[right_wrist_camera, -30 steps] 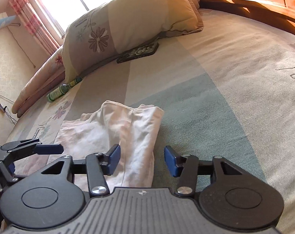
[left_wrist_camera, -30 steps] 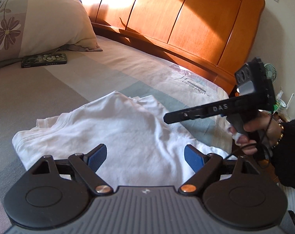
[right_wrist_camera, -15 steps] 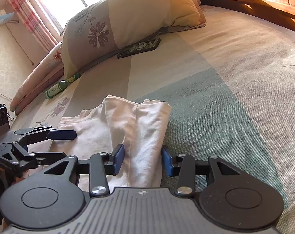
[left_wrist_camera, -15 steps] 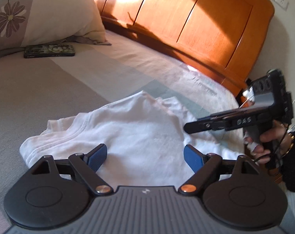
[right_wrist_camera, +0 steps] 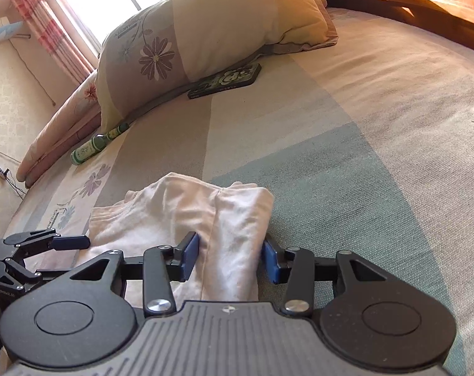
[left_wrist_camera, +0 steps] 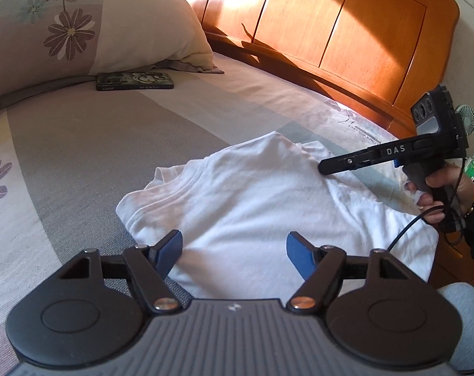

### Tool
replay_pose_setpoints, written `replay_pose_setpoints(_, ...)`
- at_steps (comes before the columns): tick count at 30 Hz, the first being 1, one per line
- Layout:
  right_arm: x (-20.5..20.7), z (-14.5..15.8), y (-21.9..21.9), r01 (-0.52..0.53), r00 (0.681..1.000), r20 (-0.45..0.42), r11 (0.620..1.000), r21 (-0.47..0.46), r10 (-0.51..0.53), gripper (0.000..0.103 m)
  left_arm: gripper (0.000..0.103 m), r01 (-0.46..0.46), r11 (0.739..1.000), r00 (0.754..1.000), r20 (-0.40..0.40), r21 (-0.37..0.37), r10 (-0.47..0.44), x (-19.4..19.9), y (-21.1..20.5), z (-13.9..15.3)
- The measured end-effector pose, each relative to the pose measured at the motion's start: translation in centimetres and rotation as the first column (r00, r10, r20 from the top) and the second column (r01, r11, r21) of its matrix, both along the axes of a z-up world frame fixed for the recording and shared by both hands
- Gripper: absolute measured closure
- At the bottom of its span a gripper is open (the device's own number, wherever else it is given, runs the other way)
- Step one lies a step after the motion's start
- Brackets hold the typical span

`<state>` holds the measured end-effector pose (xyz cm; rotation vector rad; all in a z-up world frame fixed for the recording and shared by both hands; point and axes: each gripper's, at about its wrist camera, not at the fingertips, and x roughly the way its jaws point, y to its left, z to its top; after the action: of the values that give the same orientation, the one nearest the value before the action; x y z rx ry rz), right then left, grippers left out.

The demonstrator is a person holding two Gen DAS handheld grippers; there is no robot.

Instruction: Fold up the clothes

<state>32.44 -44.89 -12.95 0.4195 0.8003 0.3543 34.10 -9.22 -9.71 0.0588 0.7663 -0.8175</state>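
Note:
A white T-shirt (left_wrist_camera: pixel 252 194) lies crumpled on the bed, its collar end to the left in the left wrist view. My left gripper (left_wrist_camera: pixel 235 247) hovers open over the shirt's near edge with nothing between its fingers; it also shows side-on at the left as the left gripper (right_wrist_camera: pixel 74 240). A hand (left_wrist_camera: pixel 437 188) holds my right gripper (left_wrist_camera: pixel 323 167), whose tip rests on the shirt's far side. In the right wrist view the right gripper (right_wrist_camera: pixel 230 257) is open, its blue pads either side of a raised fold of the shirt (right_wrist_camera: pixel 233 219).
A flowered pillow (left_wrist_camera: pixel 80 25) lies at the back, with a black phone case (left_wrist_camera: pixel 135 81) in front of it and a green bottle (right_wrist_camera: pixel 96 145) beside it. The wooden headboard (left_wrist_camera: pixel 330 31) runs along the right. A small fan (left_wrist_camera: pixel 467 117) stands past the bed's edge.
The right gripper's fingers came closer together and now sit either side of the shirt's fold. The left gripper turned a little to the left and stayed open.

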Motion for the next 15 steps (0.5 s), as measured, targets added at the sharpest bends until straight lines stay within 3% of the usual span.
replay_pose_setpoints(3,0.5,0.4,0.2,-0.013,1.0,0.017,1.0,0.0,0.013,0.053,0.029,-0.005,1.0,1.0,0.0,-0.007,0.005,0.0,0.1,0.1)
replay_pose_setpoints(11,-3.1,3.5,4.3,-0.092,0.973,0.19,0.975,-0.204,0.132,0.05,0.027,0.003,1.0,1.0,-0.003,-0.02,-0.003,0.1,0.1,0.1)
replay_pose_setpoints(15,-2.7,3.4,5.4,-0.103,0.969,0.182,0.946,-0.306,0.164,0.049,0.027,0.004,1.0,1.0,-0.002,-0.025,-0.004,0.1,0.1,0.0)
